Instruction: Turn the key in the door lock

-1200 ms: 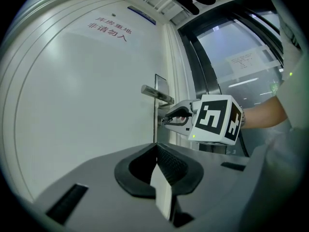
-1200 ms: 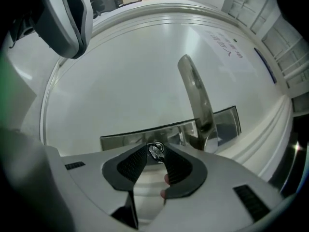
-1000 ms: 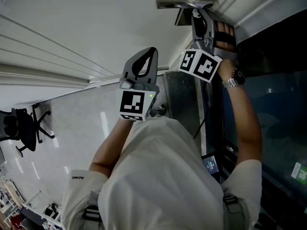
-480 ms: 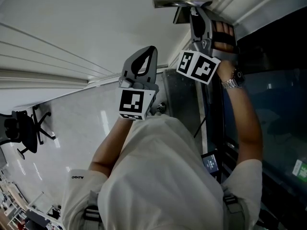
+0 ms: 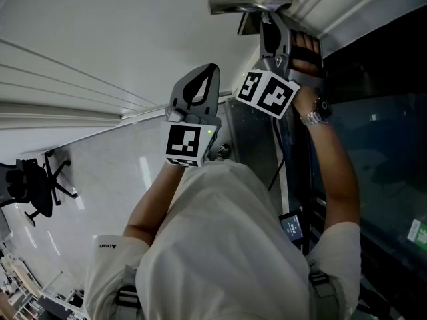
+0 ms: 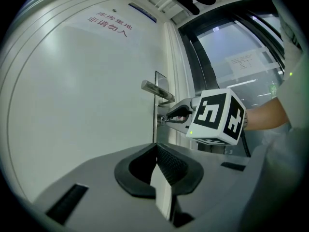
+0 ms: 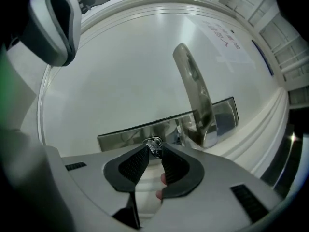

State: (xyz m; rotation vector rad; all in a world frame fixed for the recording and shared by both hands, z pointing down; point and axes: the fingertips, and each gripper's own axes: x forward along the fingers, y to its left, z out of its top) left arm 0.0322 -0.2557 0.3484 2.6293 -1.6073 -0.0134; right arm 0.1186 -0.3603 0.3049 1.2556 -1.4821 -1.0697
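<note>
Two tools are in view at a white door (image 6: 72, 105).

Right tool (image 7: 154, 152): the jaws are drawn narrow and clamped on the head of the key (image 7: 154, 145). The key sits in the steel lock plate (image 7: 125, 133), just beside the base of the lever handle (image 7: 193, 91). A fingertip of the person shows low between the pads. In the head view this tool (image 5: 267, 20) reaches up to the plate directly under the handle (image 5: 243, 5). The left gripper view shows its tip (image 6: 165, 120) meeting the door edge below the handle (image 6: 157, 90).

Left tool (image 6: 155, 150): the jaws are pressed together with nothing between them. It is held off the door, well apart from the lock, to the left of the right tool in the head view (image 5: 212, 69).

Red lettering (image 6: 108, 27) is on the upper door. A glass panel (image 6: 231, 66) adjoins the frame.
</note>
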